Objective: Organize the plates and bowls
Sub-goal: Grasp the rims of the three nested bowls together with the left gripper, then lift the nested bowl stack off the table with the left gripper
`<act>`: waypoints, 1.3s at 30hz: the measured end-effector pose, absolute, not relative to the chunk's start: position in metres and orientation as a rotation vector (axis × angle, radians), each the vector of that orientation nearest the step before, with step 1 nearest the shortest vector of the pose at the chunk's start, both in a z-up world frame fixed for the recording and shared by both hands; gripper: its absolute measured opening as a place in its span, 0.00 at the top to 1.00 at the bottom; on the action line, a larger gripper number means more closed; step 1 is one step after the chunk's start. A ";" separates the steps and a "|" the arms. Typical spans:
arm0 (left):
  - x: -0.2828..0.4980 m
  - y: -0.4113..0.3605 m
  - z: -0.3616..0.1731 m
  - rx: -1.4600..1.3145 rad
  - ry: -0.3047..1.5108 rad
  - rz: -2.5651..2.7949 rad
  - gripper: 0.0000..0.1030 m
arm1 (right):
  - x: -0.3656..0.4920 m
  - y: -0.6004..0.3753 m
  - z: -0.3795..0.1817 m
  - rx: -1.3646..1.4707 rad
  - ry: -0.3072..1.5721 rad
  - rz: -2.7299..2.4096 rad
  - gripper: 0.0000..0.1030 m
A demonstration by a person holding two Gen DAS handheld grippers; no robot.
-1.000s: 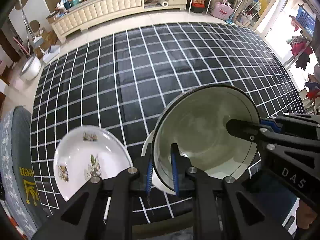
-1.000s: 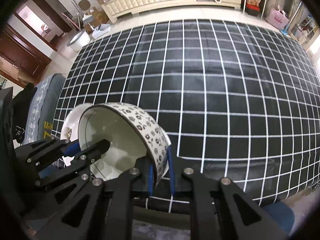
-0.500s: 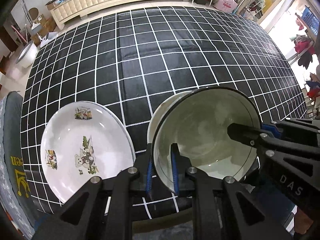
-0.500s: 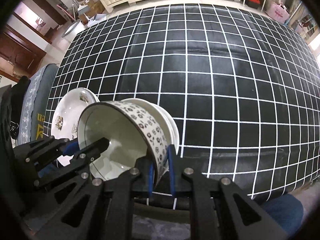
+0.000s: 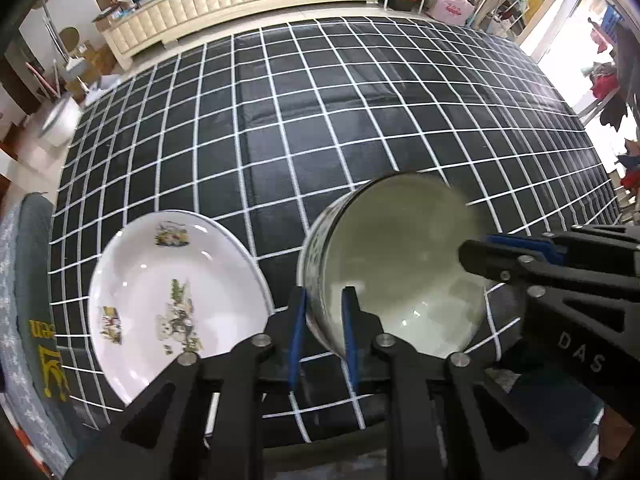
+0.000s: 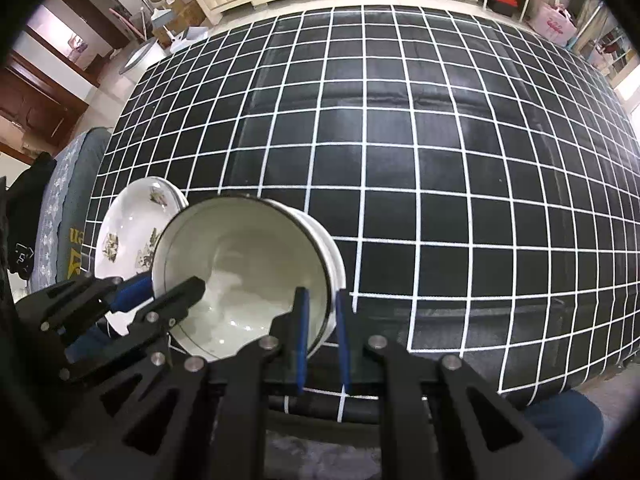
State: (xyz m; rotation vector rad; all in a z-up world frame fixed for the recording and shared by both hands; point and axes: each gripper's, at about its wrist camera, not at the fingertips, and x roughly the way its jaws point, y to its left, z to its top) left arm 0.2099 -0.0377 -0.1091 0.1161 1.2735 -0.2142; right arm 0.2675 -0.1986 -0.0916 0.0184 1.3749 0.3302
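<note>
Gridded black tablecloth — bowl hides whatever's beneath; left gripper and right gripper both clamped on its rim, beside plate.

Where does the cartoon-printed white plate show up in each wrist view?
Left wrist: plate lies lower left on the grid tablecloth, left of the bowl.
Right wrist: plate sits at left, partly behind the bowl.
Shared landmark: the bowl, gripped by both grippers.

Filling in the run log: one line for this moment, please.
left gripper: shut on bowl rim | right gripper: shut on opposite rim | plate: on table, left of bowl
</note>
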 end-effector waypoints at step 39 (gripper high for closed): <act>0.207 -0.014 -0.105 0.079 1.228 -0.222 0.51 | 0.265 -0.210 -0.097 -0.007 1.371 0.305 0.38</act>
